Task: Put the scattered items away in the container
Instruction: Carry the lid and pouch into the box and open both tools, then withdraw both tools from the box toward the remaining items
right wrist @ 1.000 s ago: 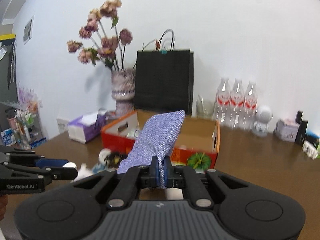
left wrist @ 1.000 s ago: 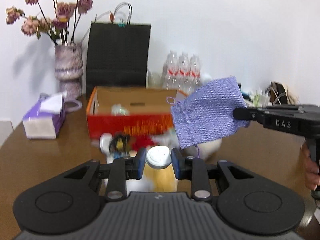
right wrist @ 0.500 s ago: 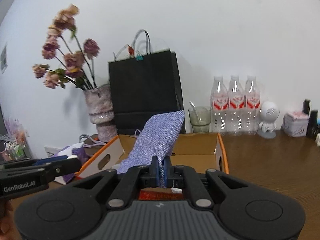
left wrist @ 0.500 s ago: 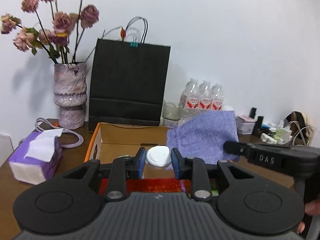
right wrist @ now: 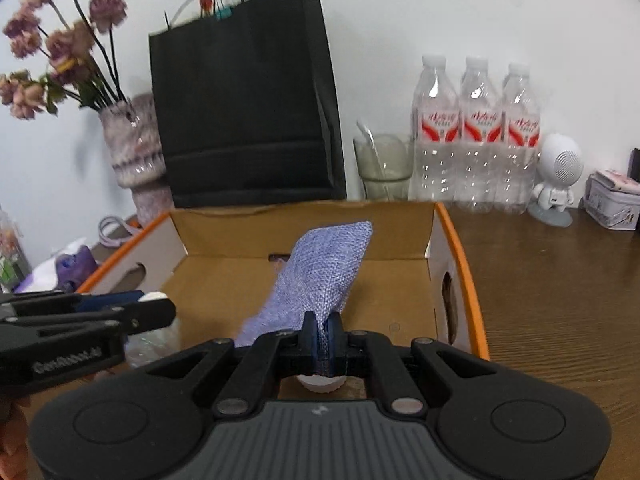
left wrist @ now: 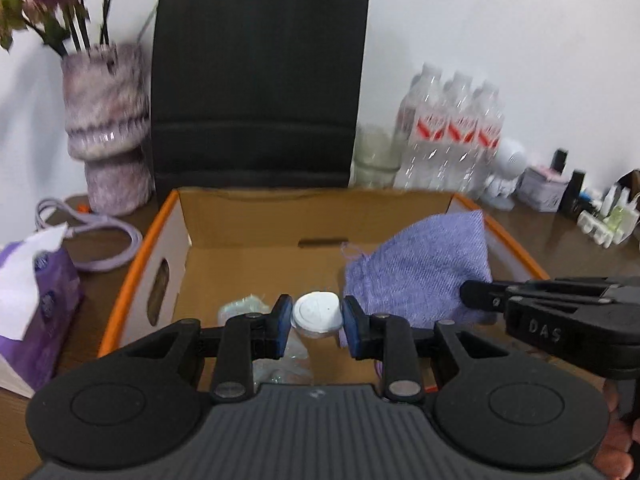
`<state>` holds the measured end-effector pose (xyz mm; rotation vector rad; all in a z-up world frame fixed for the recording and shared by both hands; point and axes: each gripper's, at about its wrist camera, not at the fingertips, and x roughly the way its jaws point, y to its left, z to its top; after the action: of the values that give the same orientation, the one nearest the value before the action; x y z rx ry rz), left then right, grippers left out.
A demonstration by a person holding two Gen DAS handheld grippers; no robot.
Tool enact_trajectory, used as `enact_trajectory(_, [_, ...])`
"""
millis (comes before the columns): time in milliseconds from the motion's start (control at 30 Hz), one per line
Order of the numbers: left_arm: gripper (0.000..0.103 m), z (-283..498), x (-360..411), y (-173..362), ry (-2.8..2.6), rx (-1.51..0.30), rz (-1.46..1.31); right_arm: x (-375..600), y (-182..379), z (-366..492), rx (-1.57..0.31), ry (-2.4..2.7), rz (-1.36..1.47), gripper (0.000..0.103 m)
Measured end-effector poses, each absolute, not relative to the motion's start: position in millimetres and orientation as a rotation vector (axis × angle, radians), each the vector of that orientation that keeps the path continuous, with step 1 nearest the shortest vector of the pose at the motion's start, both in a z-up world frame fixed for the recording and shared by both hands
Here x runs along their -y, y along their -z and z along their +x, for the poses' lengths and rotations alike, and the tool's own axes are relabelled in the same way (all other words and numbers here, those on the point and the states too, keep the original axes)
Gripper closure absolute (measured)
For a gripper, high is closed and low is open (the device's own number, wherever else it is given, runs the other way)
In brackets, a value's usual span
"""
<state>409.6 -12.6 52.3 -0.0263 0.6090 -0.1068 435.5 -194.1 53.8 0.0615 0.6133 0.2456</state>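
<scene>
The left tool [left wrist: 316, 322] is clamped on a white-capped bottle [left wrist: 317, 312], its blue pads [left wrist: 283, 322] pressing the cap from both sides. The bottle hangs over the near part of the open cardboard box [left wrist: 168, 236], above a clear wrapped item [left wrist: 244, 308] lying on the box floor.

The right tool [right wrist: 321, 340] is pinched tight on one edge of a purple woven pouch [right wrist: 324, 276]. The pouch extends forward and upward from the pads, over the interior of the box [right wrist: 460, 264], right of centre. In the left wrist view the pouch [left wrist: 420, 276] sits just beside the bottle, with the right tool [left wrist: 472, 298] at its right edge.

The box stands on a brown worktop [right wrist: 560, 300]. Behind it are a black paper bag [right wrist: 244, 112], a vase of dried flowers [right wrist: 136, 152], a glass [right wrist: 384, 168] and three water bottles [right wrist: 476, 132]. A tissue pack [left wrist: 36, 308] lies left of the box.
</scene>
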Motion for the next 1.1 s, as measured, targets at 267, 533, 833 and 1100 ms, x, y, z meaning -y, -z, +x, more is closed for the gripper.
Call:
enact_trajectory(267, [0.034,424,10,-38,0.071,-0.679,-0.052,193,-41,452,-0.723,-0.260,0.072,0.083])
enact_trajectory(533, [0.000,410,3,-56,0.032,-0.639,-0.091,206,-57,442,-0.697,-0.262,0.112,0.026])
enact_trajectory(833, [0.000,376,-15,-76,0.001,-0.607,-0.143,214,-84,408,-0.651,-0.279,0.130,0.000])
enact_trajectory(1100, [0.000,324,-29,-91,-0.005,-0.564,-0.116,221,-99,356,-0.614,-0.279,0.099,0.000])
